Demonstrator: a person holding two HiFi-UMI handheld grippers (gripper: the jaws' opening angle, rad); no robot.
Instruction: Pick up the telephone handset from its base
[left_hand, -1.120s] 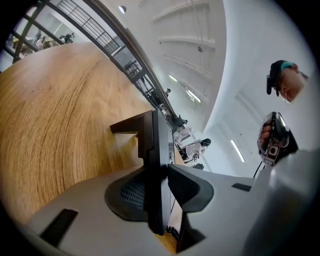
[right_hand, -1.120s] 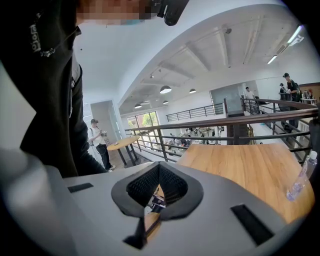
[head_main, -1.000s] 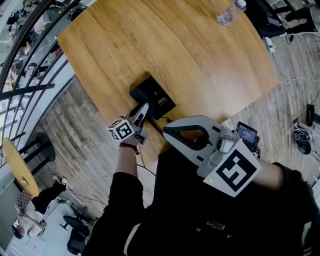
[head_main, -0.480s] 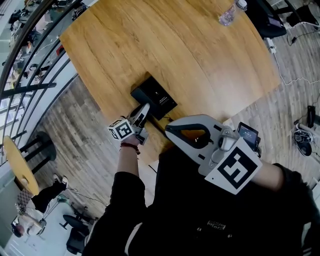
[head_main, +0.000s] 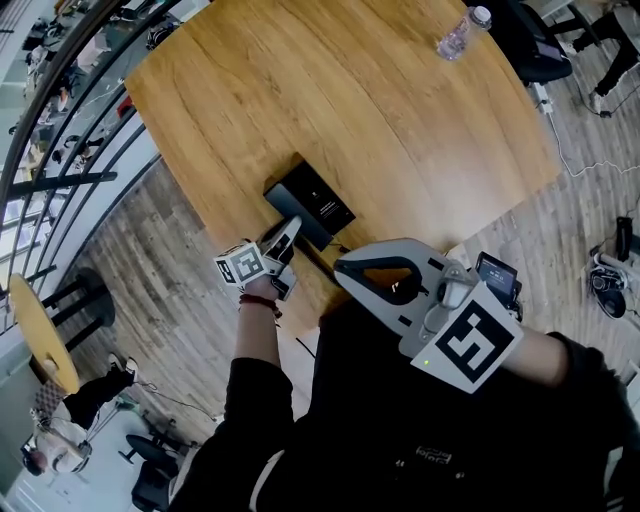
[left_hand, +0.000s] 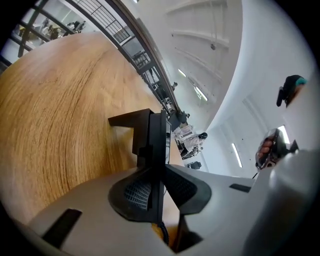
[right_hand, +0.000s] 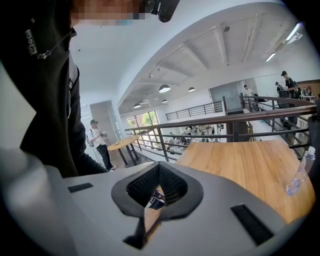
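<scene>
Closing its jaws, the left gripper (head_main: 288, 232) clamps the telephone handset (left_hand: 153, 134), which lies on its base (head_main: 320, 200) at the desk (head_main: 350, 100) edge; right gripper (head_main: 340, 269) closed, empty

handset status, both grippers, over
Left gripper jaws just closing, pads on the handset. Handset at its base, not lifted yet. Right gripper shut, empty, held back. Nothing in the way; bottle far off.
</scene>
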